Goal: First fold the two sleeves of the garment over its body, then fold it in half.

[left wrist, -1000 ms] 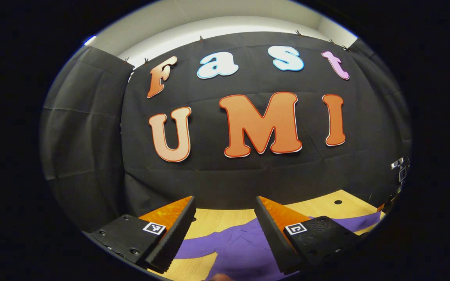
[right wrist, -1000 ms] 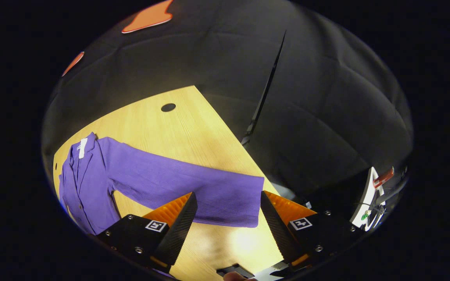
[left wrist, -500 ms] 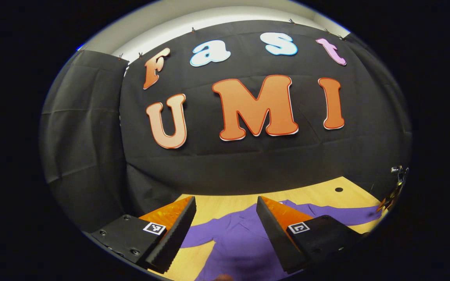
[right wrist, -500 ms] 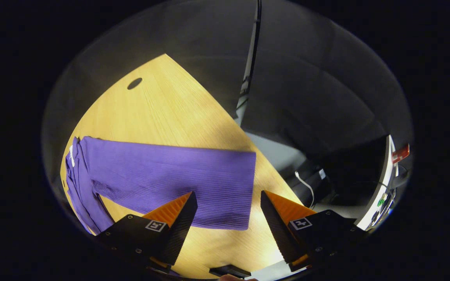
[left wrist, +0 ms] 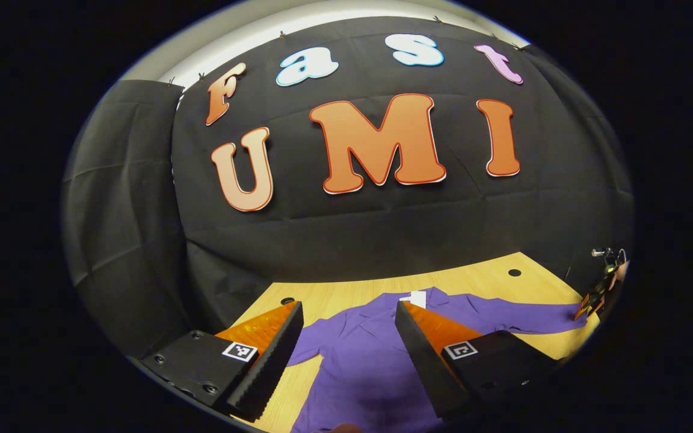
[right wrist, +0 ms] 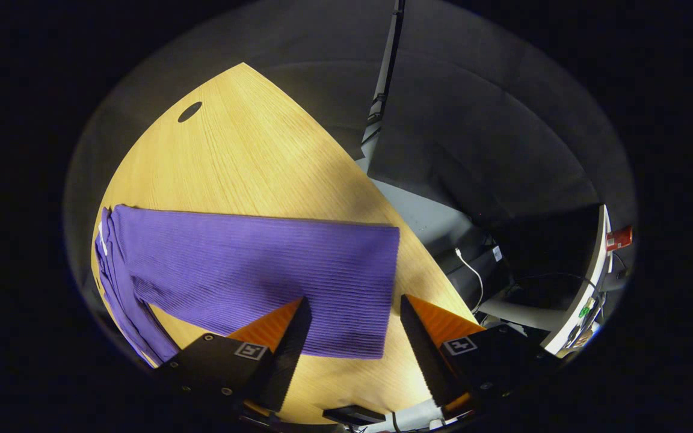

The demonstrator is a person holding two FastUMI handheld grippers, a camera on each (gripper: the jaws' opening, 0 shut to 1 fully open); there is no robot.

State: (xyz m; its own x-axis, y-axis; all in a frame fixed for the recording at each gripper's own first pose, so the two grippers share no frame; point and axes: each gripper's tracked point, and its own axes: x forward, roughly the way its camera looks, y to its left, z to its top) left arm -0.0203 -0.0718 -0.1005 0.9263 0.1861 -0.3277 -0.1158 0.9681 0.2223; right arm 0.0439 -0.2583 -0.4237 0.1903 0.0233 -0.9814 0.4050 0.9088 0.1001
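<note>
Right gripper view: one garment [right wrist: 250, 270] with one sleeve spread out, both grippers' fingers released.

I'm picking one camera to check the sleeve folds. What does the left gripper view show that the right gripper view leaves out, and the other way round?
The left gripper view takes in the garment's collar with its white tag, the body, and both sleeves spread outward, unfolded. The right gripper view gives the right sleeve close up, its cuff edge between the open fingers of the right hand-held gripper, plus cables past the table's edge. Both share the purple garment lying flat on the wooden table.
</note>
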